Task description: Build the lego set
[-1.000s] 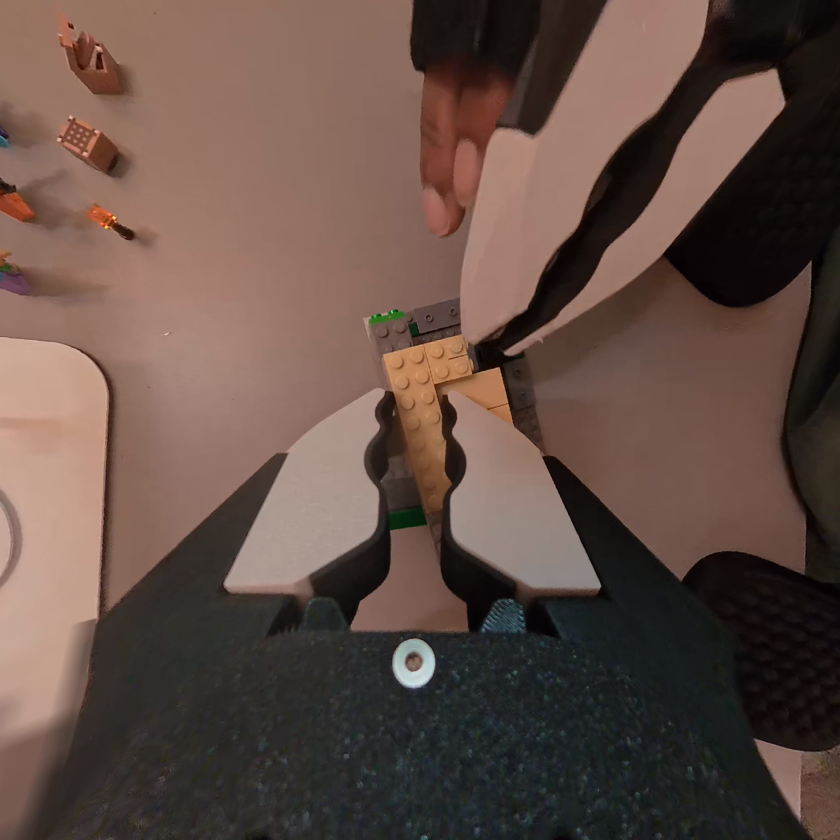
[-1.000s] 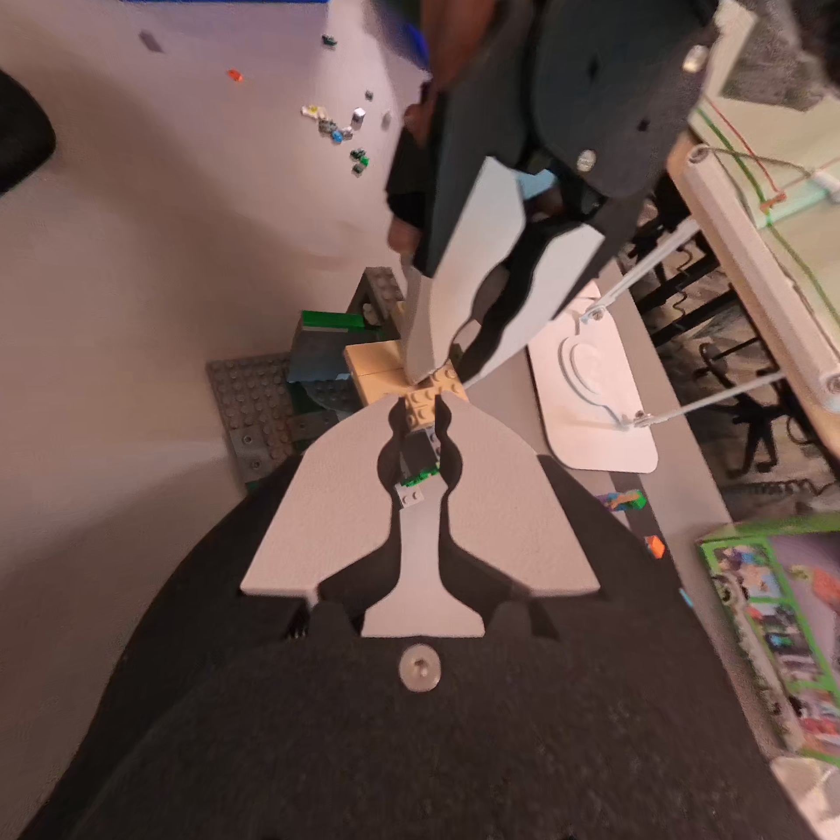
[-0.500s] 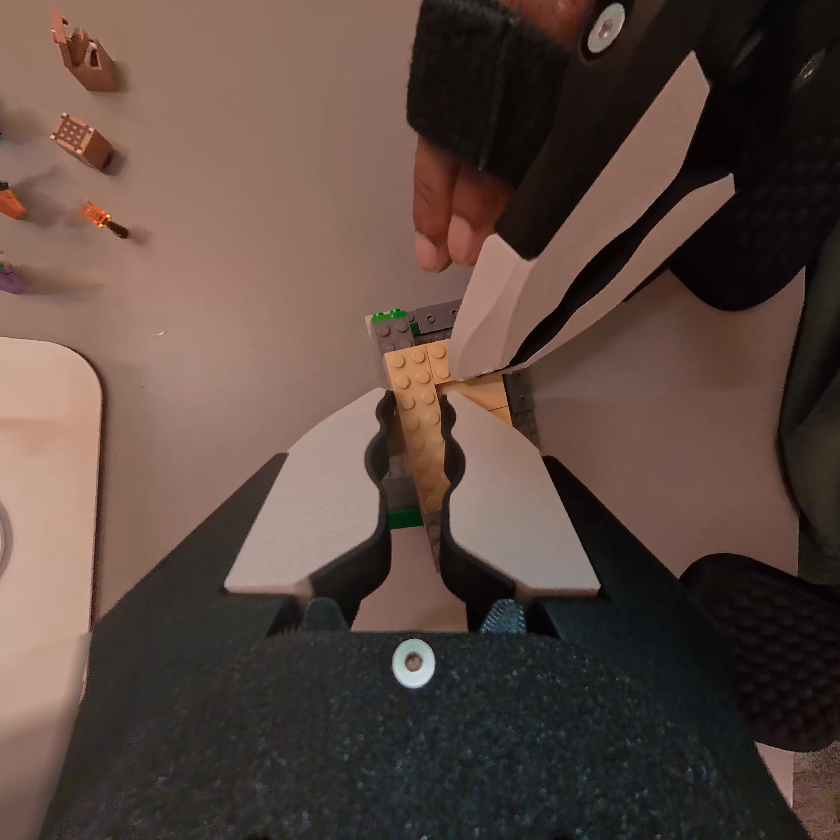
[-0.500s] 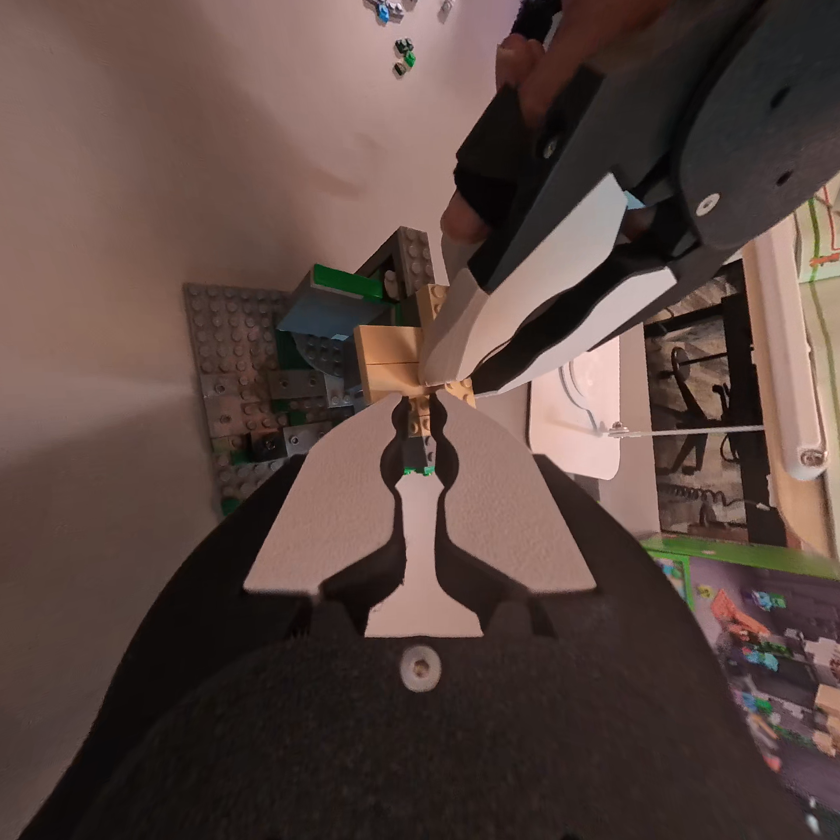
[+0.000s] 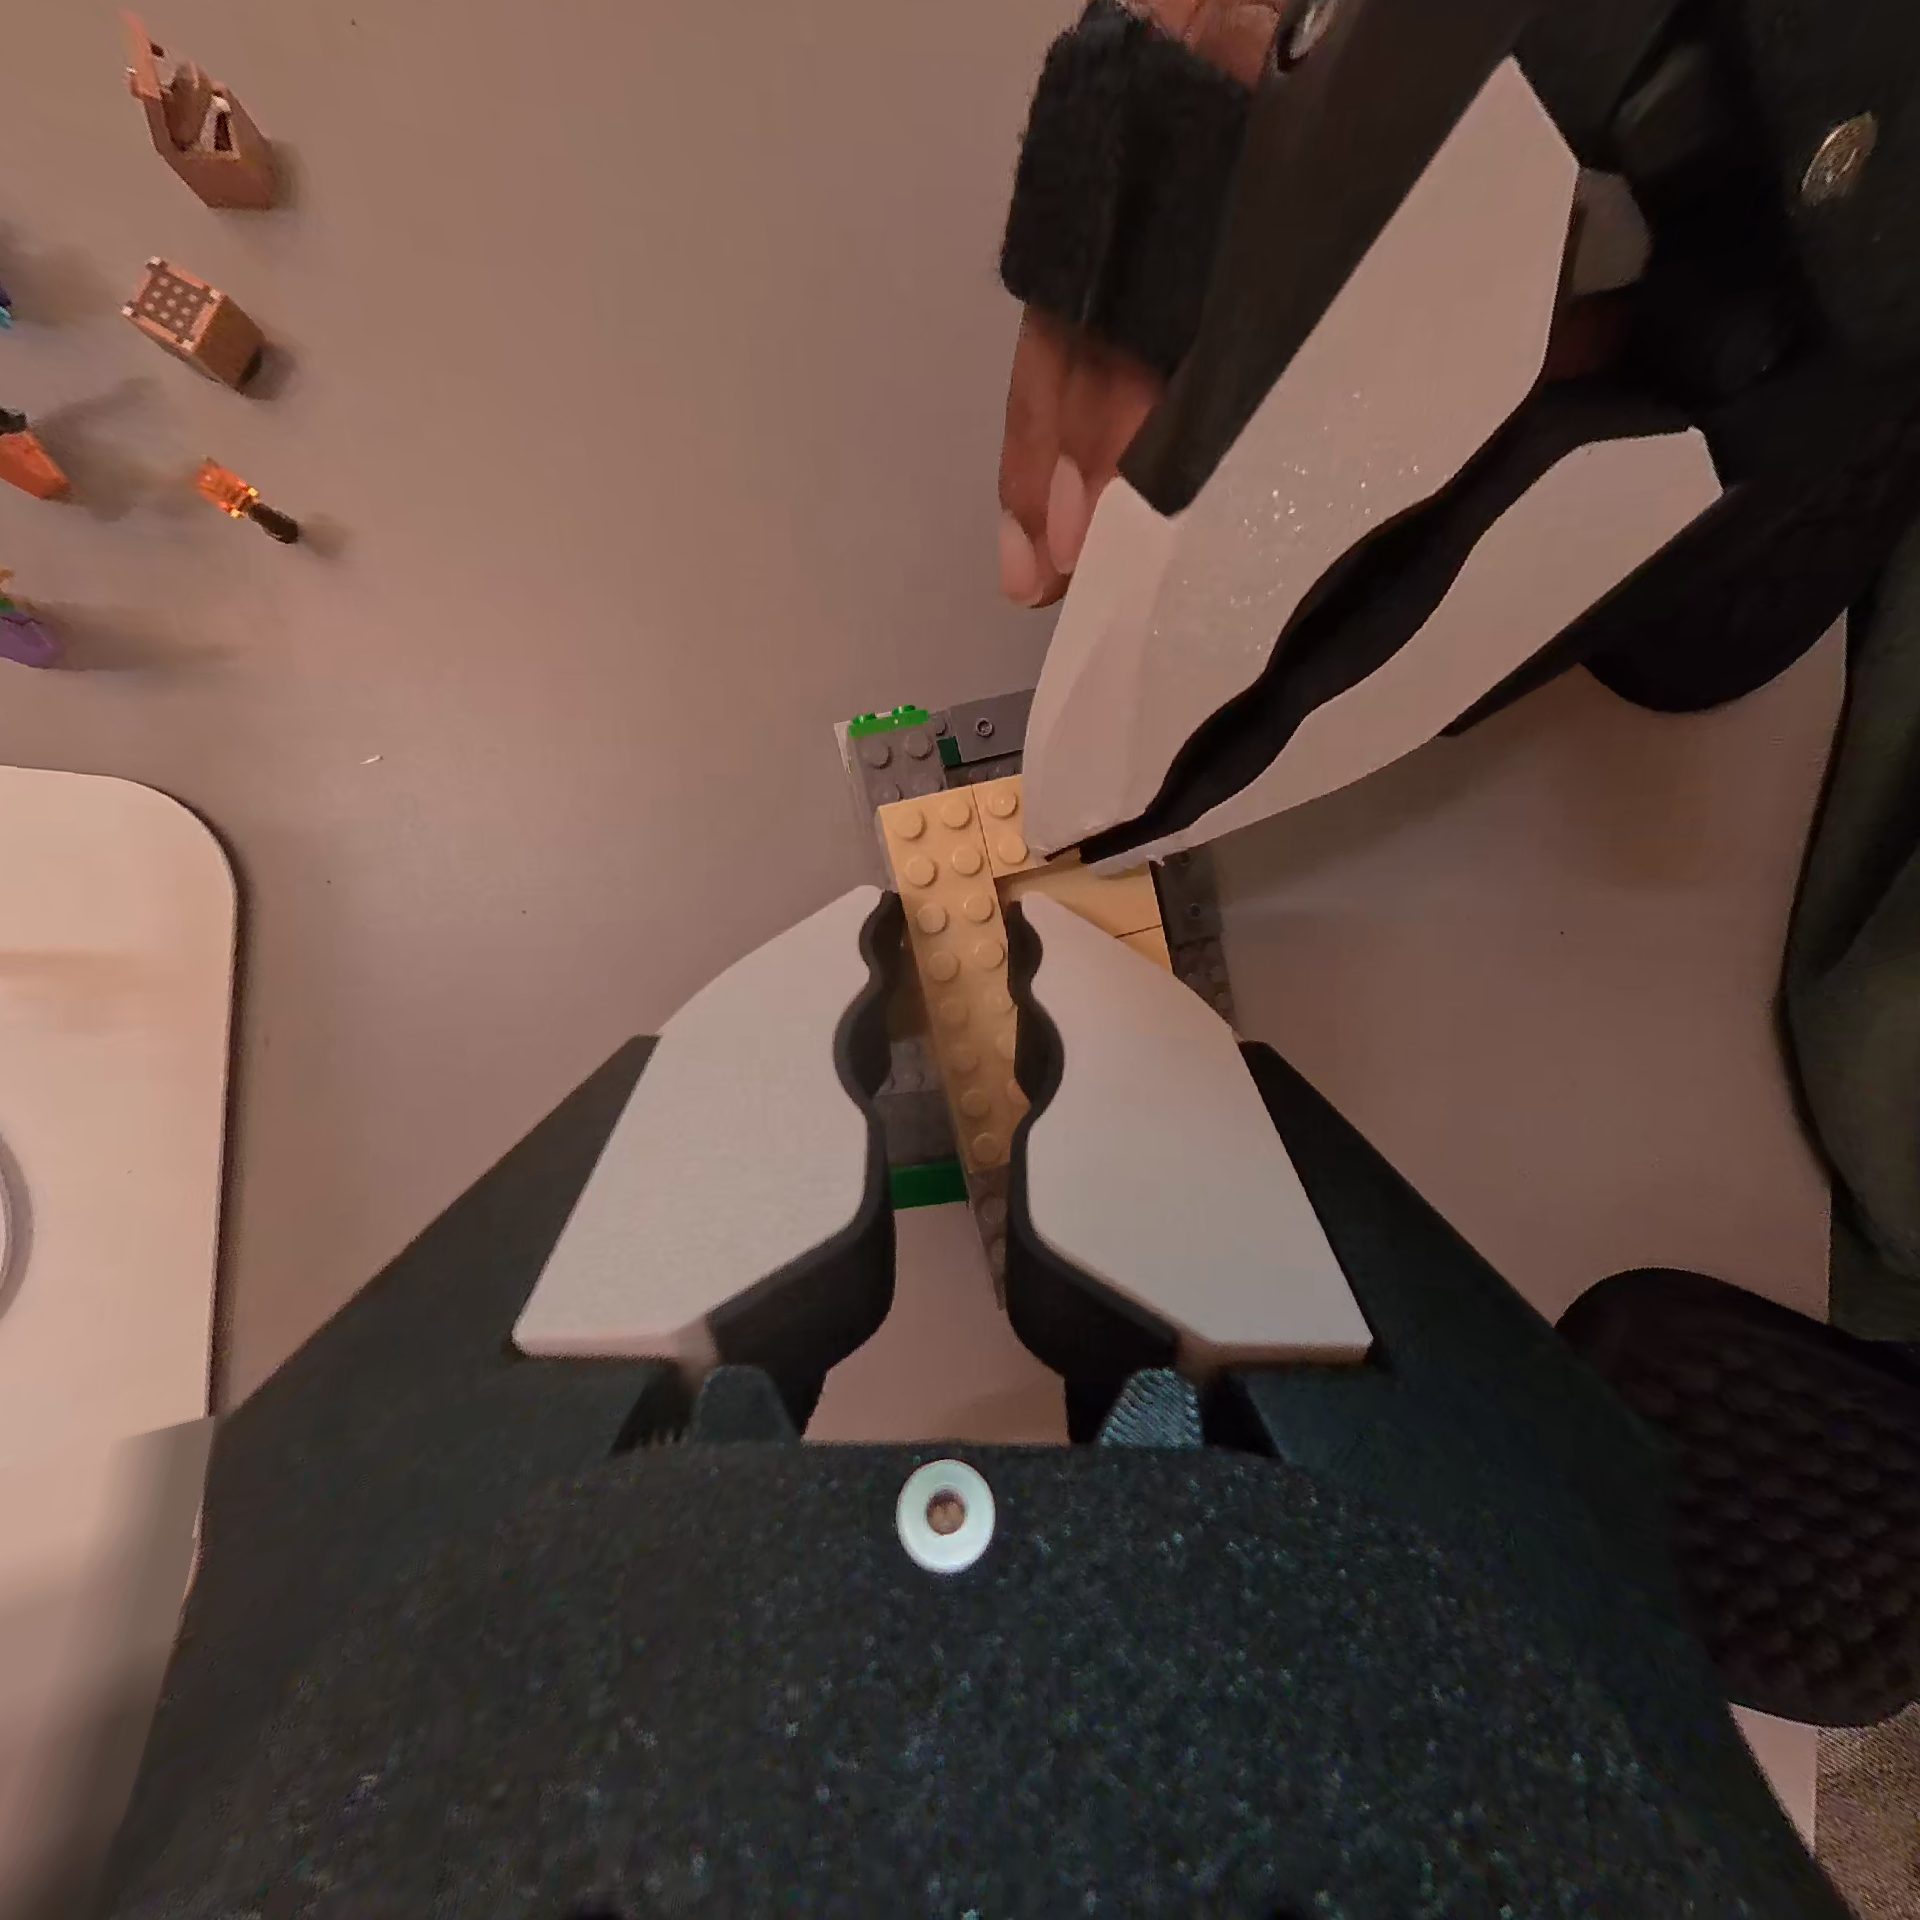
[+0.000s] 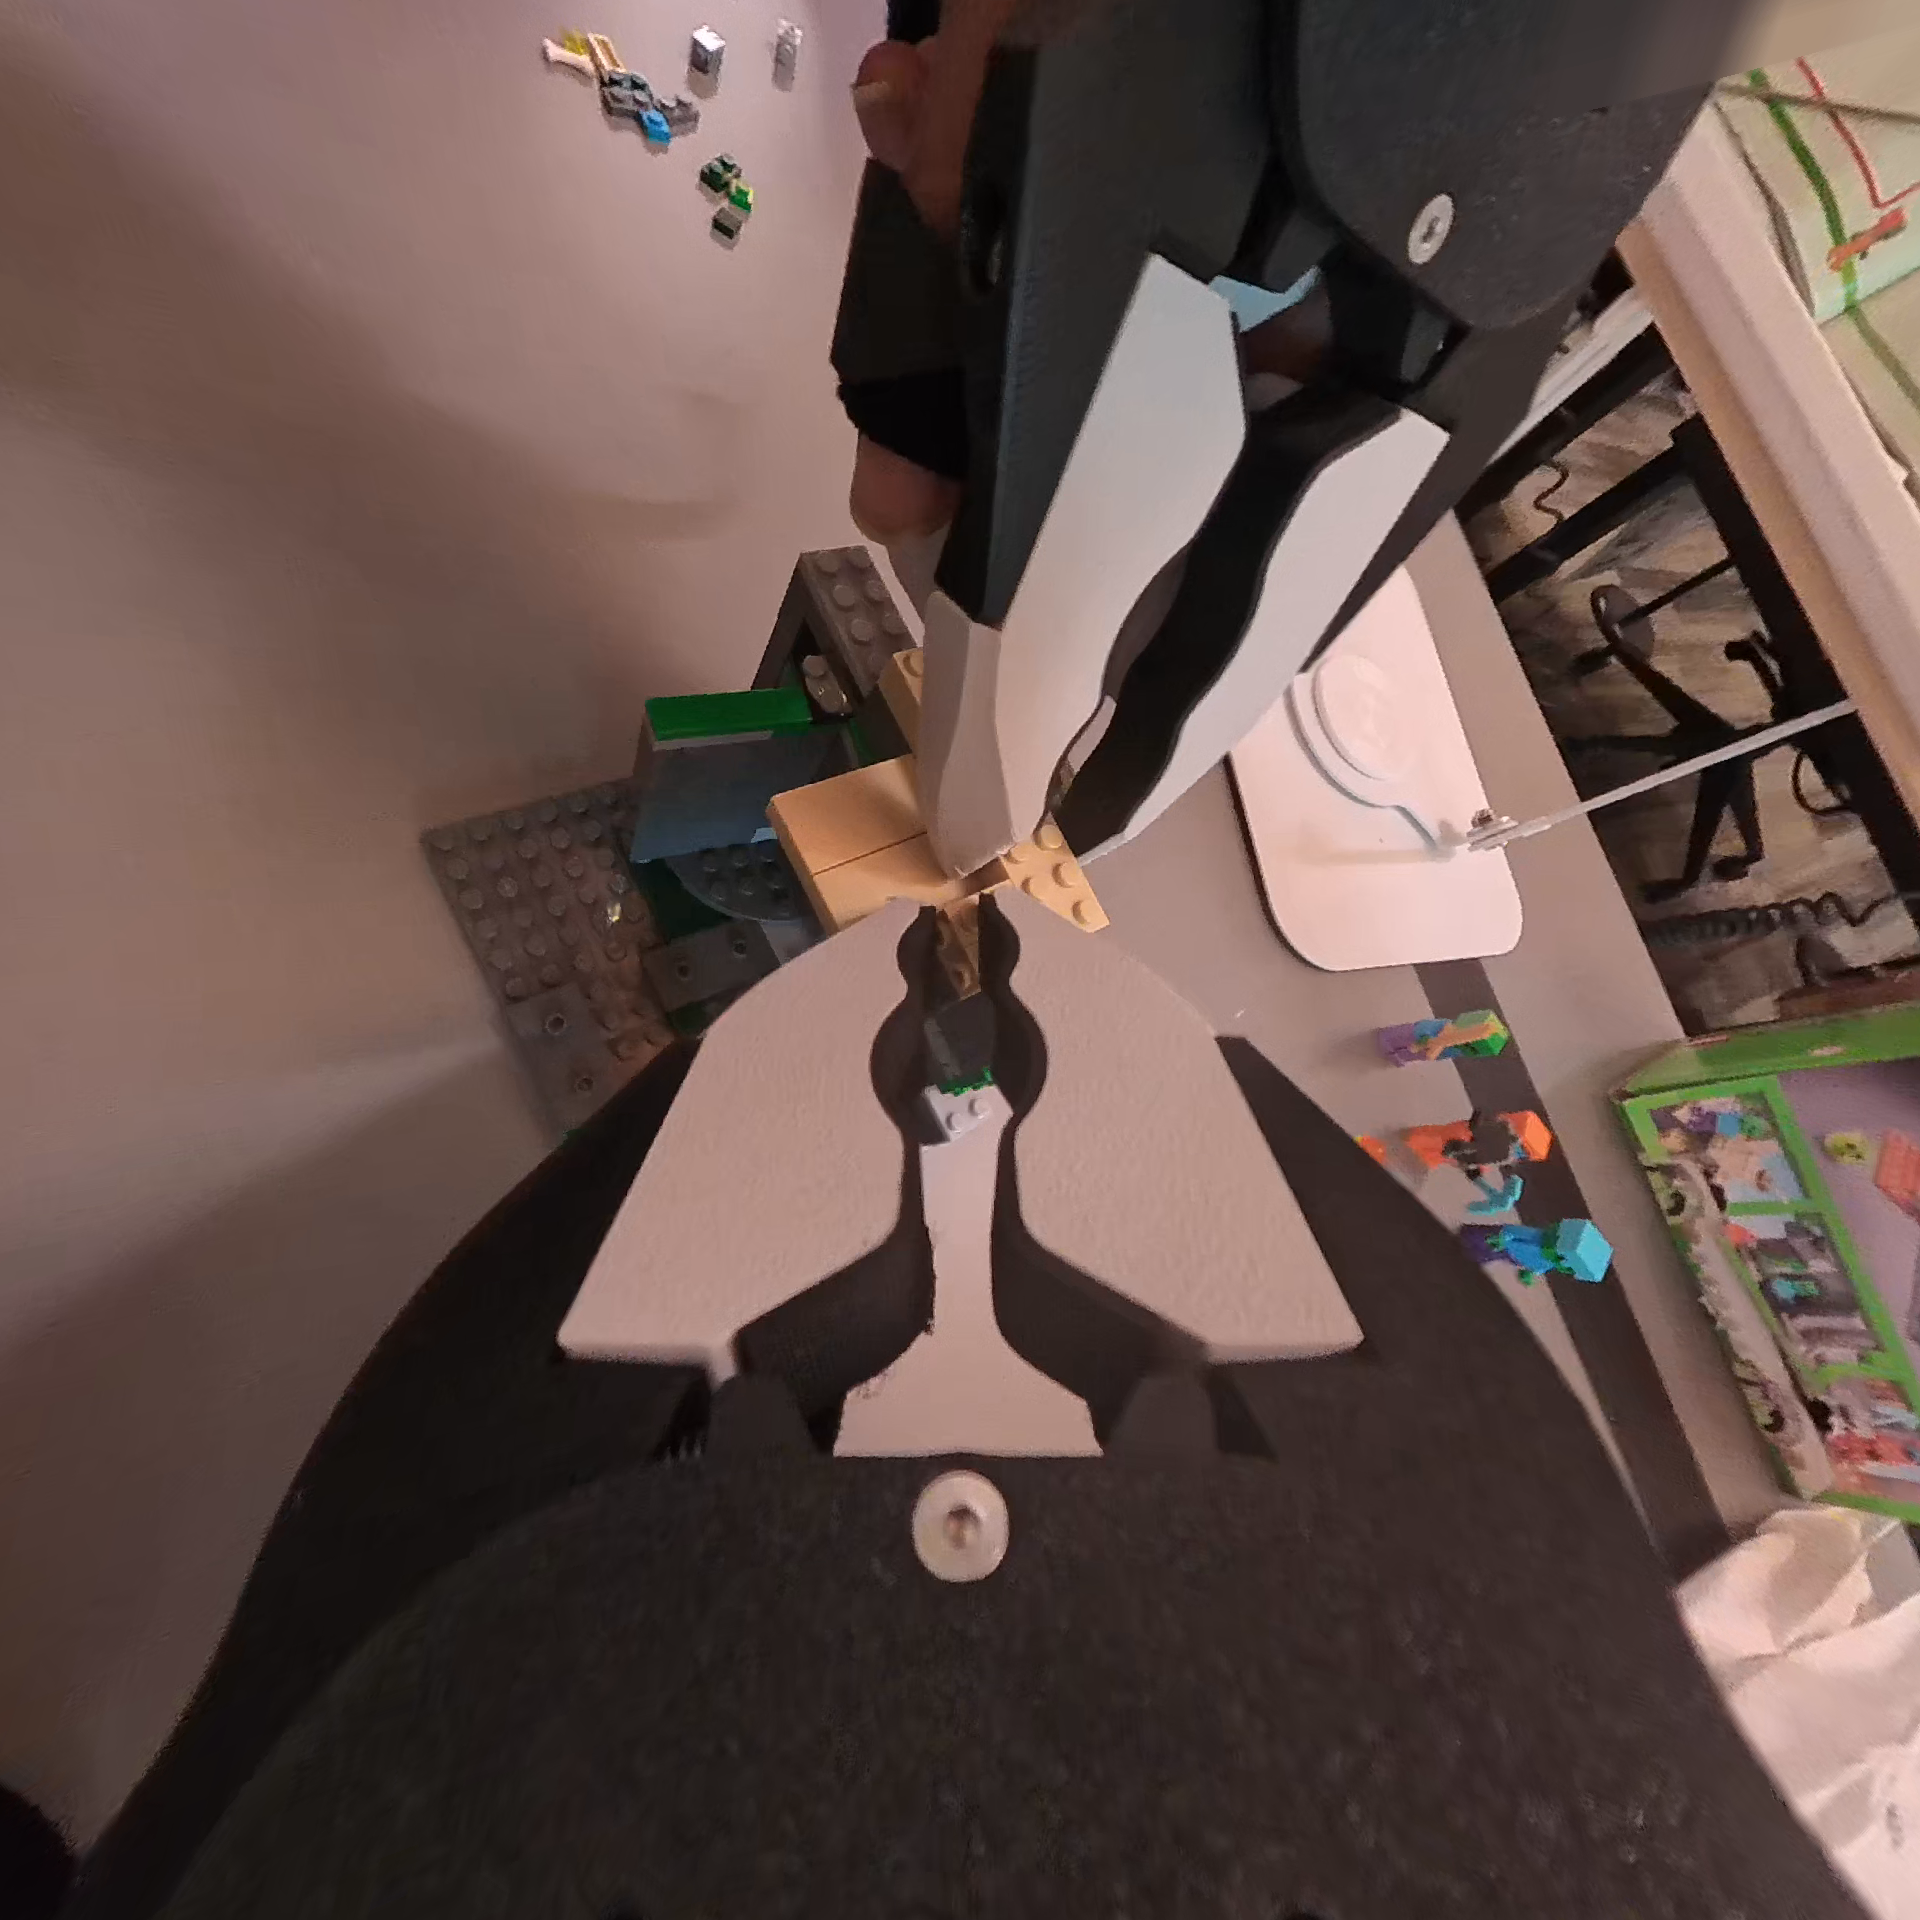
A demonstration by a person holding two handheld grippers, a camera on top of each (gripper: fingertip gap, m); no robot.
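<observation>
Left gripper point(image 5: 954, 914) clamps the long tan plate point(image 5: 964, 997) atop the lego build point(image 6: 727, 831), mid-table; to its right, the right gripper point(image 5: 1081, 854), tips pinched together, presses down on the tan roof.

Both wrist views close, steeply downward; shared: tan lego build point(image 5: 961, 935) point(image 6: 862, 831).

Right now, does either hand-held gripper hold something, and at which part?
The left hand-held gripper clamps the long tan plate of the lego build by its two long edges. The right hand-held gripper looks shut, tips touching the tan top.
</observation>
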